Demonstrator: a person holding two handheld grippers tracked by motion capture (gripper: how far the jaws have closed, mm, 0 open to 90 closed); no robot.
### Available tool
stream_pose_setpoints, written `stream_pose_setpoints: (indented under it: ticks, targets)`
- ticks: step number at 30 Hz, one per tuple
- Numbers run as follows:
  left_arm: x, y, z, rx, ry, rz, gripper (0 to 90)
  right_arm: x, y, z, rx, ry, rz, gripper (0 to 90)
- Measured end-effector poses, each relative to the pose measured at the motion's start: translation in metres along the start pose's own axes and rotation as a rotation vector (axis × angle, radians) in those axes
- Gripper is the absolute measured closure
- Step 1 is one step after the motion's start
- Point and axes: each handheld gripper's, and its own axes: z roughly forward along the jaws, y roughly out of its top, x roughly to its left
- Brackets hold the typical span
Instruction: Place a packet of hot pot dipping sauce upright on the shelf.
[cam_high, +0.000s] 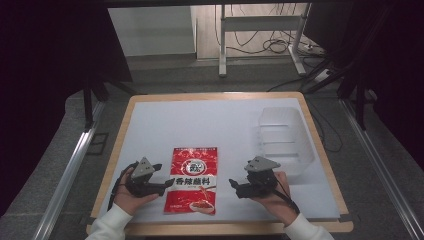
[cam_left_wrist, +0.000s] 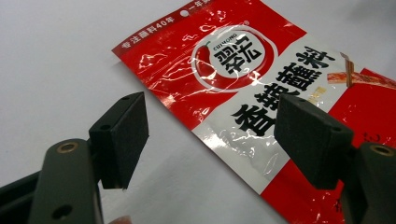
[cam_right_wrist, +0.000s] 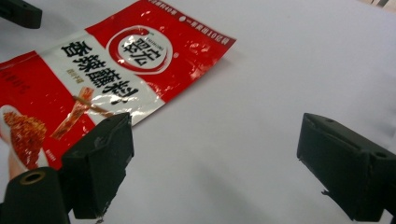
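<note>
The flat, glossy red packet (cam_high: 194, 180) lies between your left tongs (cam_high: 161, 186) and right tongs (cam_high: 233, 184); both are spread, pinching nothing.

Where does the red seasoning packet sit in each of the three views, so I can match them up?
High view: red seasoning packet lies flat at the table's near middle, between the two grippers.
Left gripper view: upper right, running diagonally behind the right jaw.
Right gripper view: upper left, above the left jaw.
Shared landmark: the round white logo on the packet.
</note>
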Motion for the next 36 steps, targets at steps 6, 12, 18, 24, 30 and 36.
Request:
stream_pose_setpoints:
  ticks: [6,12,18,24,30,36]
  targets:
    - [0.003,-0.003,0.001,0.004,-0.009,0.003,25.8,-0.001,-0.001,0.002,0.001,0.023,0.005,14.3]
    - [0.001,-0.004,0.0,0.006,-0.023,0.03,25.8,0.004,0.003,-0.001,-0.003,0.029,-0.013,15.8]
    - [0.003,-0.005,0.0,0.014,-0.031,0.037,25.8,0.006,0.005,-0.001,0.01,0.04,-0.02,19.1]
    - [0.006,-0.006,0.002,0.022,-0.022,0.02,25.8,0.003,0.011,0.002,0.036,0.07,-0.037,19.8]
    - [0.001,-0.007,0.003,0.028,-0.019,0.034,25.7,0.003,0.021,0.002,0.041,0.092,-0.045,20.1]
    - [0.001,-0.007,0.001,0.017,-0.018,0.028,25.7,0.004,0.033,0.008,0.05,0.102,-0.058,20.5]
